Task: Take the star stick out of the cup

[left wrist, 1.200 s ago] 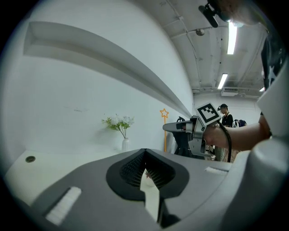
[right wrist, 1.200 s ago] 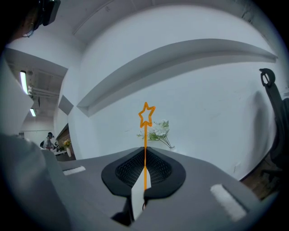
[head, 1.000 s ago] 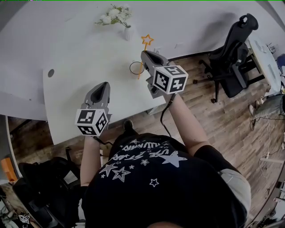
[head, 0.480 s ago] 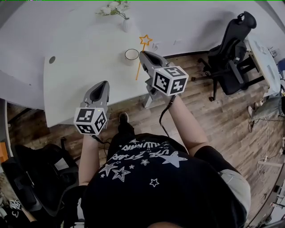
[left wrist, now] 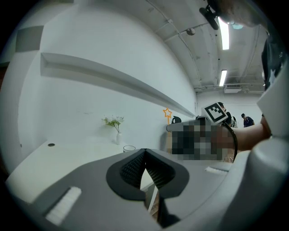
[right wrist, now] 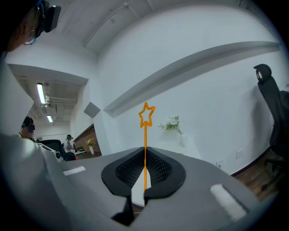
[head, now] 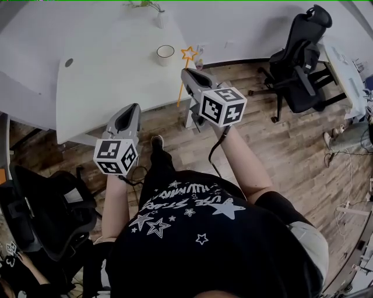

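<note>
The right gripper (right wrist: 144, 159) is clamped on the star stick (right wrist: 145, 135), holding it in the air, well clear of the cup (head: 165, 55) on the surface (head: 105, 81). The left gripper (left wrist: 144, 155) has its jaws together, empty. Removal looks complete; at most, setting the stick down remains.

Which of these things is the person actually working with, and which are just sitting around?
In use: star stick, pinched in the right tongs; cup, on the table.
Lying about: vase of flowers; office chair; left tongs, shut and empty.
</note>
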Demonstrator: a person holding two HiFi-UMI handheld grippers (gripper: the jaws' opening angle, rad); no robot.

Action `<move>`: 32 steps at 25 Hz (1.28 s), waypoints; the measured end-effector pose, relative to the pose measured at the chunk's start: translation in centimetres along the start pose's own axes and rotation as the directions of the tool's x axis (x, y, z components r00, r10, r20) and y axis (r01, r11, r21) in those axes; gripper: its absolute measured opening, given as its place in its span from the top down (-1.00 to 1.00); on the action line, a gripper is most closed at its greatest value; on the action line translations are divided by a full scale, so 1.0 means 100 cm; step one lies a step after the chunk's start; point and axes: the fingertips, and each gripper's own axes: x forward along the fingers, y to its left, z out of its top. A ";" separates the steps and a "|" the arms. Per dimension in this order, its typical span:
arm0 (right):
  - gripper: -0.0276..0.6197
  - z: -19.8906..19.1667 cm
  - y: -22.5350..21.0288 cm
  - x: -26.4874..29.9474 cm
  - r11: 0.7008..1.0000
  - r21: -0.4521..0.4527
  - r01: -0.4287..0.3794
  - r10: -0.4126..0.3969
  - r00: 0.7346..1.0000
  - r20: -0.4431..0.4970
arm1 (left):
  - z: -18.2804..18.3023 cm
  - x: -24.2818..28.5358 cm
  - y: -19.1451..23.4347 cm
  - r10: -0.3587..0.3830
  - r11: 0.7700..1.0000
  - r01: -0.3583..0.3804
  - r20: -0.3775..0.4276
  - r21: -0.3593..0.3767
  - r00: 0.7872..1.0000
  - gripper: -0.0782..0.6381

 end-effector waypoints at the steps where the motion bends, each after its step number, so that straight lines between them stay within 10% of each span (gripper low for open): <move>1: 0.84 -0.004 0.002 -0.006 1.000 0.002 -0.002 0.002 1.000 -0.005 | -0.002 -0.005 -0.004 0.004 1.000 -0.004 0.000 -0.002 1.000 0.78; 32: 0.84 -0.062 0.028 -0.038 0.999 0.015 -0.038 0.039 0.991 -0.124 | -0.027 -0.059 -0.012 0.087 0.993 -0.087 0.000 -0.075 0.996 0.78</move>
